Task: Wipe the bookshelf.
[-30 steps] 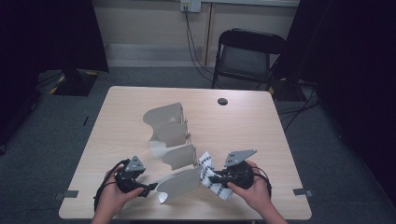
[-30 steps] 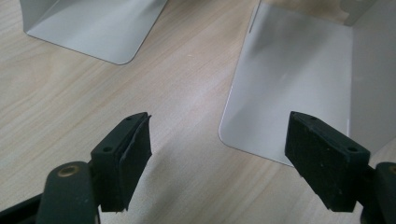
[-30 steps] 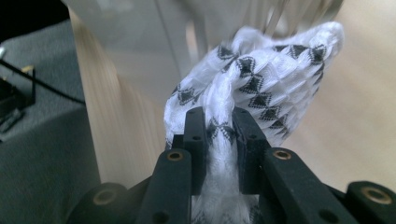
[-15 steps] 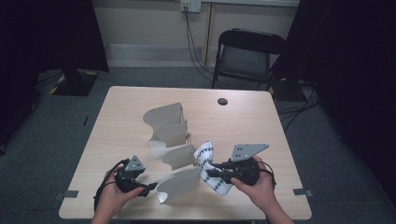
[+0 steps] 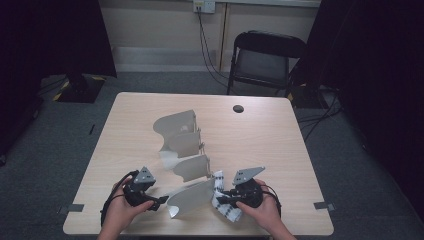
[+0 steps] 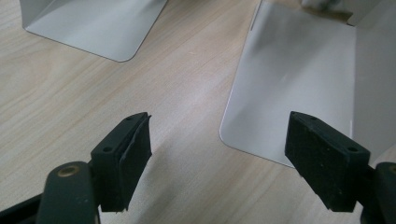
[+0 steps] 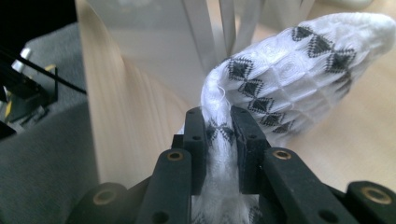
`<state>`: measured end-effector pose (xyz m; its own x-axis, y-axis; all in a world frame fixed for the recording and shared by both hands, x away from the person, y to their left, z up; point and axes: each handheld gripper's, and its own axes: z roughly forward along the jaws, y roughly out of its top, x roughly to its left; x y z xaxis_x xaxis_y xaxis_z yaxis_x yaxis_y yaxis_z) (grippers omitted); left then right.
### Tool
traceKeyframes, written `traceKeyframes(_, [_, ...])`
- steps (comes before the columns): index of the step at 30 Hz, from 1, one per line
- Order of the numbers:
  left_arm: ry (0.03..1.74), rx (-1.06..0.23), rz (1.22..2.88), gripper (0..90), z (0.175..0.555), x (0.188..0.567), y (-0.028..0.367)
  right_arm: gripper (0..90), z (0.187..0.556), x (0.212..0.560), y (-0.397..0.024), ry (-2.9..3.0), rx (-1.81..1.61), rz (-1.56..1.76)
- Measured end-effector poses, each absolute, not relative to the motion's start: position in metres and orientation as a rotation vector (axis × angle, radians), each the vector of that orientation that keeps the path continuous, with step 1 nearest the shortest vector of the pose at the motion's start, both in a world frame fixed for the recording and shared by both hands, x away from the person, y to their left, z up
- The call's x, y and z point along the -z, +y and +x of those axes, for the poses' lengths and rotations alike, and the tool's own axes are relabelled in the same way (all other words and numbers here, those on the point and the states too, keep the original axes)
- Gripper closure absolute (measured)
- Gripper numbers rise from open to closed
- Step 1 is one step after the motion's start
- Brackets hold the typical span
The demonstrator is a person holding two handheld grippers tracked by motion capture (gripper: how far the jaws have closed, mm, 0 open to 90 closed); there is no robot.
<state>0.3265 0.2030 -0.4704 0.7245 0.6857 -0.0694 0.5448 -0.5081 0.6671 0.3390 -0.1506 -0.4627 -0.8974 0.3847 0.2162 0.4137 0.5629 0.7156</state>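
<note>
A white cloth with black diamonds (image 5: 218, 179) (image 7: 299, 60) hangs bunched near the table's front edge, with my right gripper (image 5: 221, 199) (image 7: 217, 114) shut on one fold of it. Just left of the cloth stands the nearest of several white curved metal plates (image 5: 192, 196), which line up toward the table's middle. My left gripper (image 5: 159, 202) (image 6: 219, 123) rests low on the table left of that plate, its jaws wide open. The plate's flat foot (image 6: 299, 70) lies just ahead of them, toward the right jaw, untouched.
The light wooden table (image 5: 260, 145) has bare wood to the right and left of the plates. A small dark round spot (image 5: 238, 108) sits near the far edge. A black folding chair (image 5: 265, 55) stands behind the table, and cables hang from the wall.
My right gripper lifted the cloth up and rightward half a second ago, then sank back down toward the front edge. The left gripper and the plates stayed where they were.
</note>
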Motion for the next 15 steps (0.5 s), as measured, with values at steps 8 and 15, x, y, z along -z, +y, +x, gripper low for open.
traceKeyframes(8, [0.921, -0.264, 2.24, 22.6, 0.326, 0.47, 0.203, 78.3, 0.343, 0.477, -0.152, -2.745, 1.237, -0.735])
traceKeyframes(15, [0.917, -0.268, 2.252, 22.6, 0.327, 0.469, 0.204, 78.2, 0.363, 0.424, -0.165, -2.765, 1.412, -0.793])
